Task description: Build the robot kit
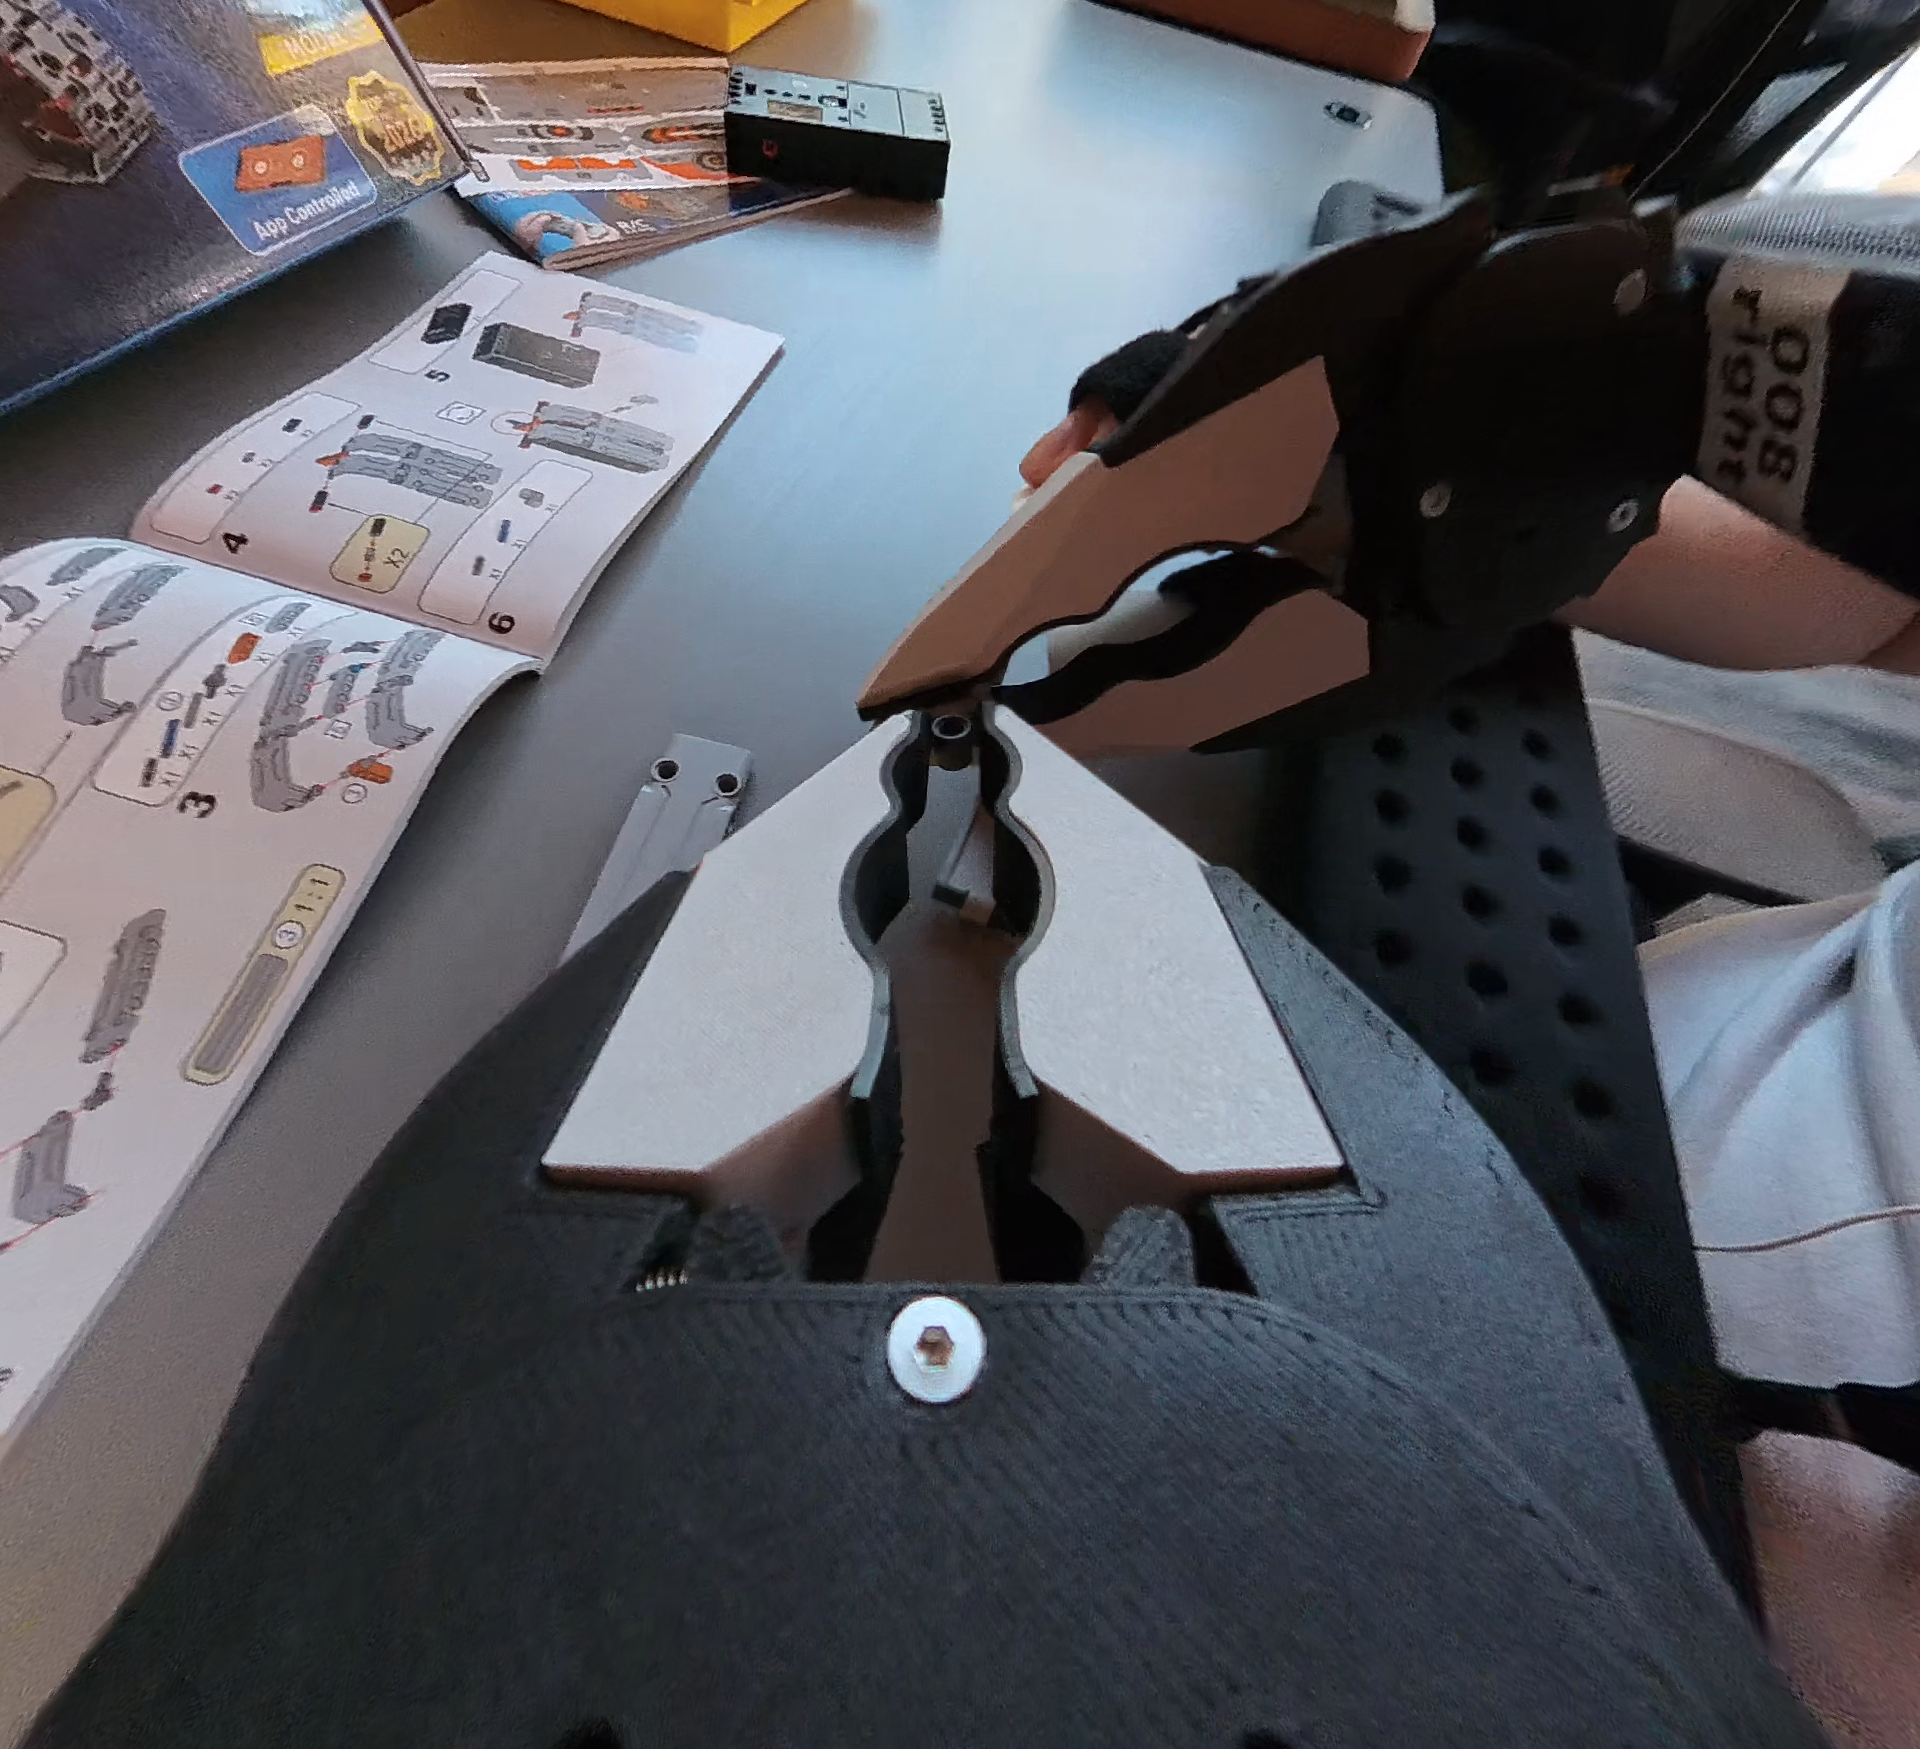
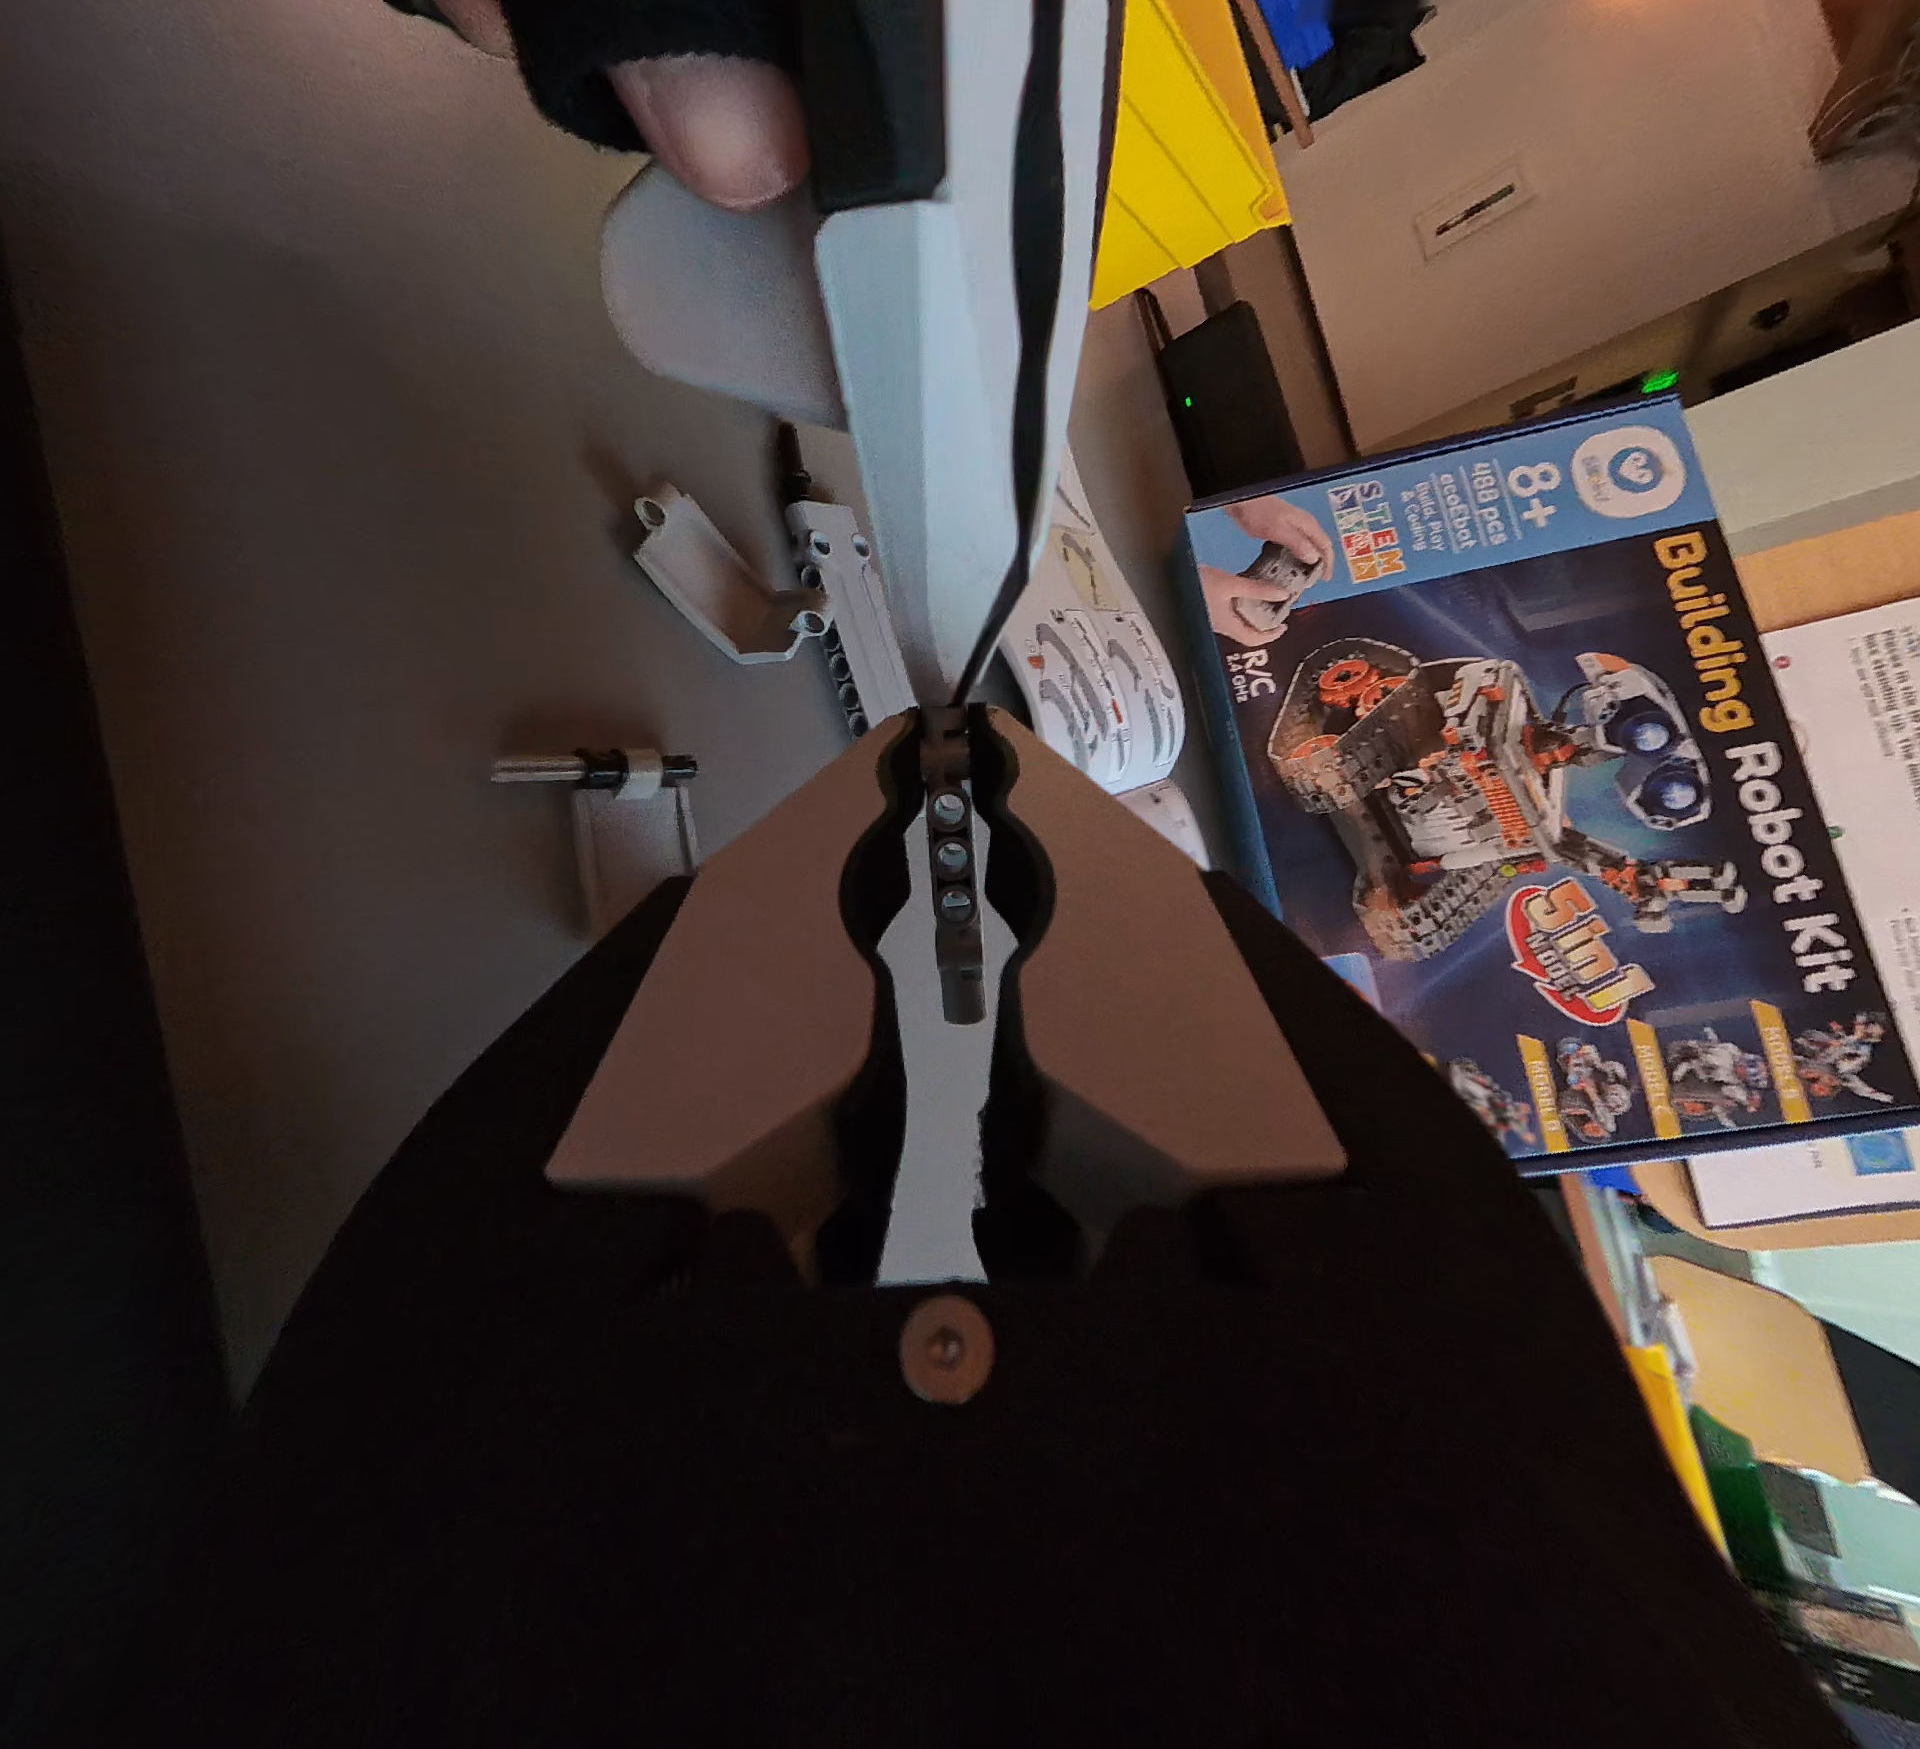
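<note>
Left wrist view
- Left gripper [image 1: 951, 731]: we see its jaws drawn in on a small dark grey beam [image 1: 961, 852]. The round end of the beam stands at the fingertips, and the rest of it runs back toward the camera between the jaws.
- Right gripper [image 1: 935, 697]: it comes in from the far right, and its tips are touching or just beside the far end of the same beam. We cannot tell from here whether its jaws pinch the beam.
- Nearer gripper: both meet at the beam's far end, tip to tip.
- Around: a light grey panel [image 1: 665, 837] lies on the table [image 1: 935, 349] just left of the left gripper. An open booklet [image 1: 312, 660] lies farther left, and a black block [image 1: 836, 130] lies far beyond it.

Right wrist view
- Right gripper [image 2: 945, 723]: we see it pinching the beam [image 2: 954, 852], whose long axis runs along the gripper's own axis. Three holes show in it, and its free end points back toward the camera.
- Left gripper [image 2: 961, 691]: it comes down from above, jaws nearly together, with its tips on the far end of the beam.
- Around: light grey parts [image 2: 727, 587] and a small axle piece [image 2: 603, 769] lie on the table to the left. The kit box [image 2: 1538, 785] stands to the right.
</note>
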### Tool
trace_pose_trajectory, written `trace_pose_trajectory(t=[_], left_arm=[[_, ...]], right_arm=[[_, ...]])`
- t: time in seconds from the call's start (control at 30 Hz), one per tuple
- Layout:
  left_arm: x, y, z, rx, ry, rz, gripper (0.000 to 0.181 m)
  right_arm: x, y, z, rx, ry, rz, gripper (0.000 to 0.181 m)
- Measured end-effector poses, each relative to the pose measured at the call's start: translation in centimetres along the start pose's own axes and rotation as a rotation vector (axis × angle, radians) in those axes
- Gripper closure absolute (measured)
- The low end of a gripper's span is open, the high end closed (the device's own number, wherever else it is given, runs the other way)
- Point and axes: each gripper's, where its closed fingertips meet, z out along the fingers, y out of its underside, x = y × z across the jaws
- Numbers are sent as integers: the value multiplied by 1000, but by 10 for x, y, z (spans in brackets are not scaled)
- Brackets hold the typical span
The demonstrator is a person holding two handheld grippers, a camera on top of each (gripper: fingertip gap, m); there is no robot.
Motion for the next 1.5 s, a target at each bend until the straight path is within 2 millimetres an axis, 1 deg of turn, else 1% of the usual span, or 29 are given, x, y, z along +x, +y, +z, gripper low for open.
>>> trace_pose_trajectory(t=[0.07, 0.13, 0.3, 0.37, 0.4, 0.43, 0.53, 0.6, 0.67, 0.87, 0.9, 0.93, 0.97, 1.0, 1.03, 1.07, 1.1, 1.13, 1.2, 1.23, 1.27, 1.3, 1.33, 1.4, 1.43, 1.5], left_arm=[[2, 3, 1, -24, -17, 63, 167], [-1, 7, 2, -54, -48, 100, 174], [0, 8, 2, -63, -31, 132, 174], [0, 10, 2, -73, -25, 147, 174], [1, 9, 1, -66, -24, 157, 174], [2, 6, -1, -43, -16, 154, 175], [6, -1, -8, 1, 66, 57, 175], [8, -2, -11, 26, 101, 16, 176], [9, -1, -12, 31, 105, 12, 176], [21, -2, -25, 38, 151, 1, 176], [19, -3, -27, 38, 139, 7, 176], [17, -2, -35, 38, 120, -2, 181], [3, -4, -44, 58, 64, -3, 181], [-10, -7, -55, 91, 31, -26, 181], [-12, -9, -61, 108, 64, -81, 181], [-8, -9, -62, 105, 119, -138, 181], [-4, -8, -59, 98, 160, -169, 181], [2, -8, -55, 103, 192, -175, 181], [12, -13, -49, 141, 234, -173, 181], [17, -19, -49, 172, 244, -153, 174], [18, -24, -48, 202, 224, -111, 163], [20, -27, -48, 213, 185, -27, 157], [23, -27, -47, 195, 141, 92, 155], [31, -23, -43, 128, 76, 329, 144], [34, -21, -41, 90, 66, 422, 146], [35, -15, -36, 13, 49, 546, 151]], right_arm=[[-3, 2, 1, -15, -21, 18, 175], [-6, 3, 3, -23, -37, 18, 174], [-7, 1, 3, -9, -51, 38, 174], [-10, 2, 4, -6, -86, 63, 174], [-9, 0, 3, 1, -77, 56, 174], [-5, -2, 1, 21, -59, 33, 174], [-1, -10, -4, 78, -38, 5, 174], [-1, -12, -6, 91, -30, -8, 174], [-2, -13, -8, 99, -30, -20, 173], [-4, -27, -20, 182, -14, -64, 173], [-2, -28, -23, 193, 0, -72, 172], [6, -21, -22, 159, 29, -45, 174], [15, 5, -19, 53, 33, -15, 174], [18, 12, -22, 81, 4, 68, 174], [25, -2, -32, 192, 1, 132, 174], [33, -14, -38, 249, 23, 163, 174], [33, -17, -35, 251, 12, 183, 174], [28, -18, -30, 244, -20, 196, 174], [17, -22, -27, 258, -88, 202, 174], [14, -23, -27, 258, -106, 205, 174], [11, -24, -27, 268, -142, 223, 174], [5, -24, -27, 274, -195, 266, 174], [0, -23, -26, 272, -257, 326, 174], [-8, -27, -28, 304, -377, 444, 174], [-8, -29, -30, 321, -409, 491, 174], [-10, -32, -32, 340, -468, 546, 174]])
